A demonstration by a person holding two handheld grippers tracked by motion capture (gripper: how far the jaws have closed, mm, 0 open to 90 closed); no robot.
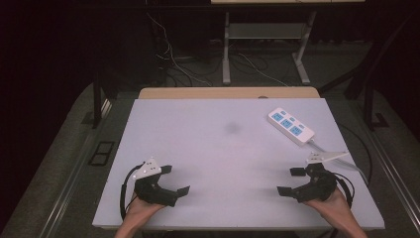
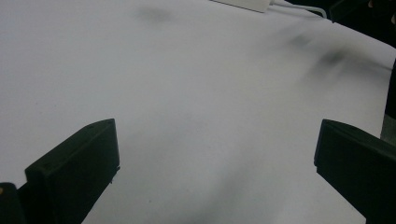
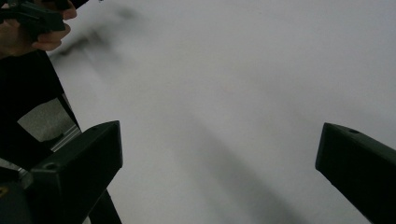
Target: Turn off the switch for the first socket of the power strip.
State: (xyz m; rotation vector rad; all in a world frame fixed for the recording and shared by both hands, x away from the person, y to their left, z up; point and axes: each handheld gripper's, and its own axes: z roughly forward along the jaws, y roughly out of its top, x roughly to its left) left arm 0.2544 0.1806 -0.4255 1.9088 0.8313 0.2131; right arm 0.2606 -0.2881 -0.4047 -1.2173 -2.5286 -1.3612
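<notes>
Left gripper (image 1: 175, 179) is held low over the near left of the white table (image 1: 223, 163), jaws spread wide, nothing gripped between them. Right gripper (image 1: 290, 181) is held at the near right, jaws likewise spread wide and empty. Bare tabletop is seen between both pairs of jaws in the gripper views. A white power strip (image 1: 290, 126) with blue sockets is laid flat beyond the right gripper's fingers, well apart from them; its cable (image 1: 327, 148) is run toward the right edge.

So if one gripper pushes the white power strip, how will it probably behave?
The power strip looks like a rigid, flat plastic block, so it should slide, not roll or tip. Its cable, trailing toward the table's right edge, may drag and turn it.
</notes>
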